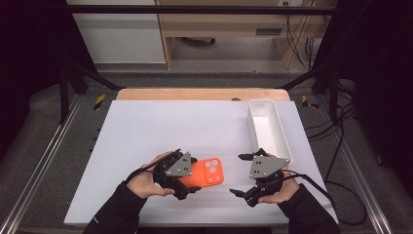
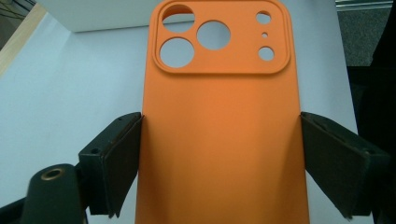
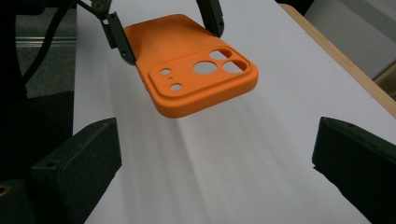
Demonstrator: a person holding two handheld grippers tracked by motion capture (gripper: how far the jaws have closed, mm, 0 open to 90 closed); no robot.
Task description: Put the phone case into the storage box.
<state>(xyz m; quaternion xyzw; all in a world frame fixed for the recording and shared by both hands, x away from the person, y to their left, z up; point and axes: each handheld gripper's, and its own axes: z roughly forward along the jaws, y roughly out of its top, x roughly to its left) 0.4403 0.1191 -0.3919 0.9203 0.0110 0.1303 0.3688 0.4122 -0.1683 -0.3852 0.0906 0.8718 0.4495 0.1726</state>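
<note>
An orange phone case (image 1: 207,173) with round camera holes is held back-side up just above the white board. My left gripper (image 1: 191,181) is shut on its long sides; in the left gripper view both pads press the orange phone case (image 2: 219,130) at mid-length. The right gripper view shows the orange phone case (image 3: 196,79) lifted off the surface, camera end toward me. My right gripper (image 1: 238,174) stands open to the right of the case, jaws wide apart, nothing between its fingers (image 3: 79,163).
A white oblong bin (image 1: 268,129) stands at the back right of the white board (image 1: 160,131), just beyond my right hand. A wooden table edge (image 1: 199,94) runs behind the board. Black cables trail on the floor at the right.
</note>
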